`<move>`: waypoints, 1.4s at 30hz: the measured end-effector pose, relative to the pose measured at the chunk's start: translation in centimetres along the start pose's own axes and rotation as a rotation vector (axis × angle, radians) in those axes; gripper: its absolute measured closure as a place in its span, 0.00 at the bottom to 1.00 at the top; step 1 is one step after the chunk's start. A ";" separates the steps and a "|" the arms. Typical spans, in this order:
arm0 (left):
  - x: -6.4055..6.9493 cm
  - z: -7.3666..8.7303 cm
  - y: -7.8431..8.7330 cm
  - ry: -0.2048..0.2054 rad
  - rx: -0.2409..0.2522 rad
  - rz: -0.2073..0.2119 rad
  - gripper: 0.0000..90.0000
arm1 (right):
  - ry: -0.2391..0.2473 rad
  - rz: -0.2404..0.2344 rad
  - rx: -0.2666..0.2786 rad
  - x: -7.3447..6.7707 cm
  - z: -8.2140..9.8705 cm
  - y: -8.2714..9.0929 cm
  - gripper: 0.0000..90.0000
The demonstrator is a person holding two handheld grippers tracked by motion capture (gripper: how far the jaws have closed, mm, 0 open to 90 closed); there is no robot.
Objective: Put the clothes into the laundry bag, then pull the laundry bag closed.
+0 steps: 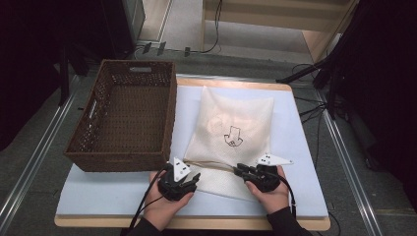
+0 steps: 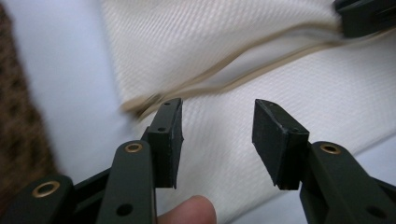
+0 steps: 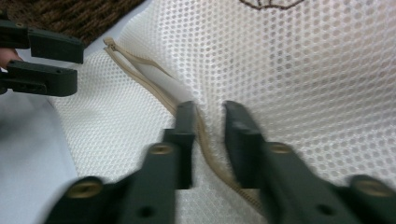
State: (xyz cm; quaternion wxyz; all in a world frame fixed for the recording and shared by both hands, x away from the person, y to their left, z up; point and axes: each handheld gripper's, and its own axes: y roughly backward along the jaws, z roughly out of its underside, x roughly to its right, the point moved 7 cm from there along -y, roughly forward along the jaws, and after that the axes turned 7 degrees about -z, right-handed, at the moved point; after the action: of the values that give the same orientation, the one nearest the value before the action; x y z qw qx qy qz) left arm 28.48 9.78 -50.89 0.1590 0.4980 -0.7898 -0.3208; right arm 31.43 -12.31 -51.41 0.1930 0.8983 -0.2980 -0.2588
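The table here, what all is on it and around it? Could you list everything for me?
Mesh laundry bag: one, white with a small dark drawing, flat at the mat's middle.
Zipper: one, beige, along the bag's near edge, partly parted.
Wicker basket: one, dark brown, nothing visible inside, left of the bag.
Mat: one, pale blue, covering the tabletop.
Table: one, light wood, edge showing round the mat.
Cables: several, black, on the floor beyond.
Left gripper: black, jaws open, by the bag's near left corner.
Right gripper: black, jaws open astride the zipper.
Hands: two, dark sleeves, at the near edge.
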 end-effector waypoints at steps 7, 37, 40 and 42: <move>-0.9 0.5 -0.8 0.068 -0.044 -0.014 0.56 | 0.056 0.010 0.059 -1.7 -1.5 0.7 0.49; 1.9 1.6 1.8 0.055 -0.015 0.111 0.94 | 0.206 -0.055 -0.117 -6.9 0.7 -6.1 0.66; 1.9 1.7 1.9 0.057 -0.012 0.120 0.94 | 0.207 -0.033 -0.116 -6.8 0.7 -6.1 0.73; 1.9 1.6 1.9 0.059 -0.011 0.126 0.93 | 0.221 -0.023 -0.124 -6.9 0.8 -6.2 0.86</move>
State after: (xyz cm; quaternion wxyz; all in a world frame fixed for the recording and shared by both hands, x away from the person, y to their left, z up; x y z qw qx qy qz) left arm 25.38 9.27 -50.96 0.2047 0.4555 -0.8129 -0.2996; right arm 28.91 -3.46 -52.70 0.2768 0.9111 -0.2481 -0.1783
